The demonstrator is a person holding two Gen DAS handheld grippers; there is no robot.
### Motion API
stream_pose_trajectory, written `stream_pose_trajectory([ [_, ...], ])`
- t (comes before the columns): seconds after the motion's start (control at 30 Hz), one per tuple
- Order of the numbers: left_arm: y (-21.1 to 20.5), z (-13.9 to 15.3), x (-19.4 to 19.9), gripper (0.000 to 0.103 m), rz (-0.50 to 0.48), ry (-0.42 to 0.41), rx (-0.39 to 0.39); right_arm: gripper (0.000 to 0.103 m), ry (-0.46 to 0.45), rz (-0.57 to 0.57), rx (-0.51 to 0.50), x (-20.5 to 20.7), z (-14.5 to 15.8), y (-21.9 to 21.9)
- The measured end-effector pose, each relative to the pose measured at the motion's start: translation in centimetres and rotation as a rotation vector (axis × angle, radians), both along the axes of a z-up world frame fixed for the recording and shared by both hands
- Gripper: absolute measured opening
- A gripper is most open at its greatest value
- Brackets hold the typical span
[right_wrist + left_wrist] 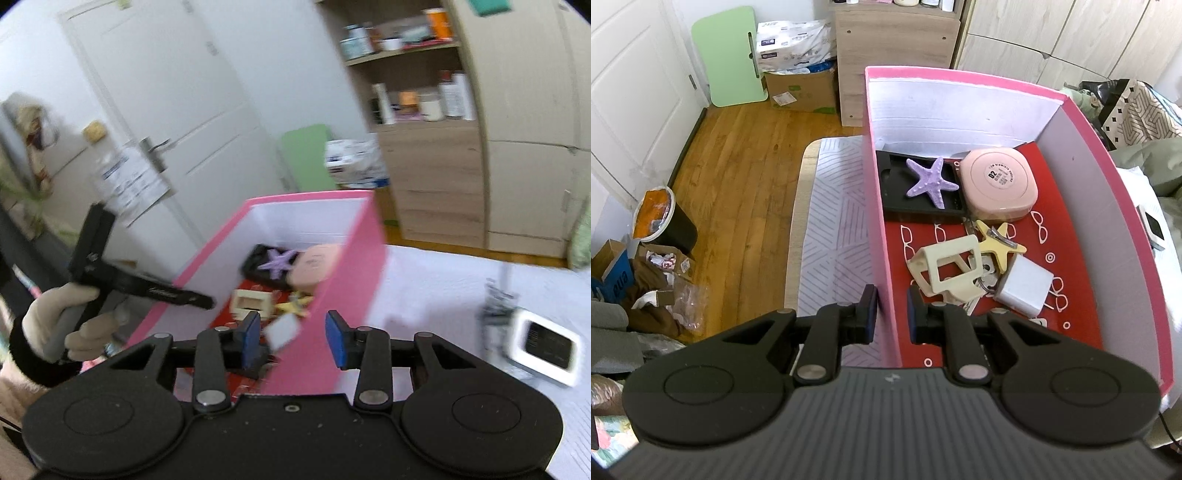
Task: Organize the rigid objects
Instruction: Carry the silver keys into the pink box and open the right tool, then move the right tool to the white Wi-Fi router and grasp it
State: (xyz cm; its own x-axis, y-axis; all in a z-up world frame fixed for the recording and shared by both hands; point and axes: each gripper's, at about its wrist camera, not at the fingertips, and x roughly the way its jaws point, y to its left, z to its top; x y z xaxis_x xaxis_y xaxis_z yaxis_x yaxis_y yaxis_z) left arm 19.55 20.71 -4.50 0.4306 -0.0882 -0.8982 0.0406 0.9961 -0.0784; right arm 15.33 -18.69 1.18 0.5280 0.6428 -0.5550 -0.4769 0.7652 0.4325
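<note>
Rigid trinkets fill a pink cardboard box (882, 221) lined in red patterned paper on a bed: a knobbly lilac starfish (932, 181) on a black moulded tray (897, 181), a smooth pink rounded case (999, 182), a cream plastic bracket (947, 271), a yellow wooden star (997, 245), a white cube charger (1023, 290). The left gripper (892, 314) pinches the box's near wall. The right gripper (291, 339), half open and empty, straddles the opposite wall. Only its blurred view shows a gloved hand (62, 314) and a white clock (545, 345).
</note>
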Motion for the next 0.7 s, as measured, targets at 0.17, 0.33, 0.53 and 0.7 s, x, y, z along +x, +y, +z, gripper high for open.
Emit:
stream_pose_trajectory([
  [0.17,0.0,0.0,0.0,0.014,0.007,0.001,-0.003,0.047,0.036,-0.152,-0.023,0.0,-1.6,-4.9],
  [0.33,0.0,0.0,0.0,0.014,0.018,0.003,-0.004,0.049,0.071,-0.264,-0.095,0.8,-3.5,-8.3],
  [0.53,-0.1,-0.1,0.0,0.014,0.022,0.005,-0.005,0.064,0.128,-0.337,-0.136,2.6,-6.0,-10.2],
  [0.7,-0.1,0.0,0.0,0.014,0.018,0.011,-0.004,0.080,0.141,-0.383,-0.141,3.8,-7.8,-10.5],
])
